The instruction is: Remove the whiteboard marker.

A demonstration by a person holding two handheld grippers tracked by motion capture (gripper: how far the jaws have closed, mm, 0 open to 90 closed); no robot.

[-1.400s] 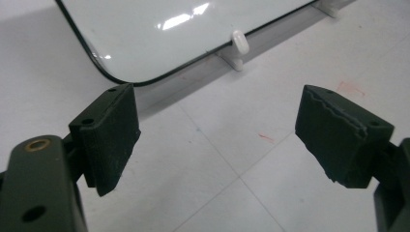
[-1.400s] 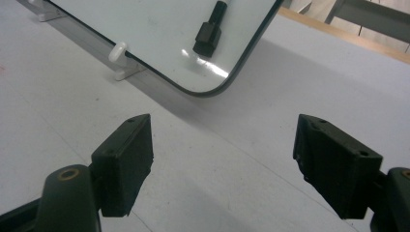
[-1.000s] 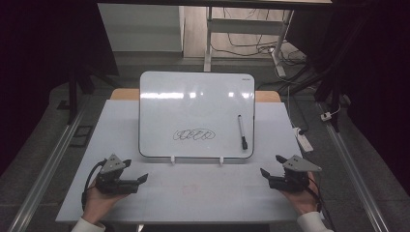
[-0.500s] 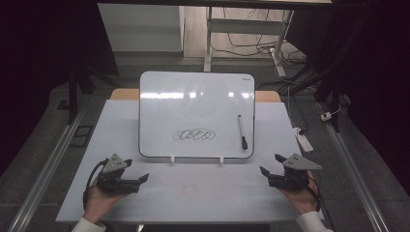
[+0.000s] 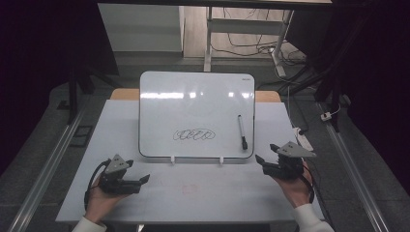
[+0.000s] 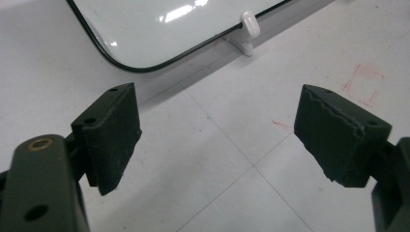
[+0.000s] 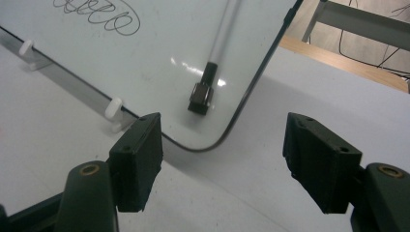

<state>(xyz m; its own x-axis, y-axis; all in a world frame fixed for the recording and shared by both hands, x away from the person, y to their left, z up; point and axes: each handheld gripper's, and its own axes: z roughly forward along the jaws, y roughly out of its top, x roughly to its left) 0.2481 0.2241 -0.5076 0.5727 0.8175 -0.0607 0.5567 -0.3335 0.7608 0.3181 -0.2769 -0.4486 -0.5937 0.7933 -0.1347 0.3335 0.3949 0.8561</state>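
A whiteboard leans on two small white clips on the white table; a black scribble is drawn low on it. A marker with a black cap sticks to its right side, also the marker in the right gripper view. My left gripper rests open on the table at front left, below the board's lower left corner. At front right, my right gripper is open with nothing between its jaws, just short of the board's lower right corner.
A white clip holds the board's bottom edge. Faint red marks lie on the table surface. A white power strip sits at the table's right edge. Behind the table are frame legs and cables on the floor.
Both grippers have shifted only slightly; the right one sits a touch farther forward toward the board's corner. Both stay open.
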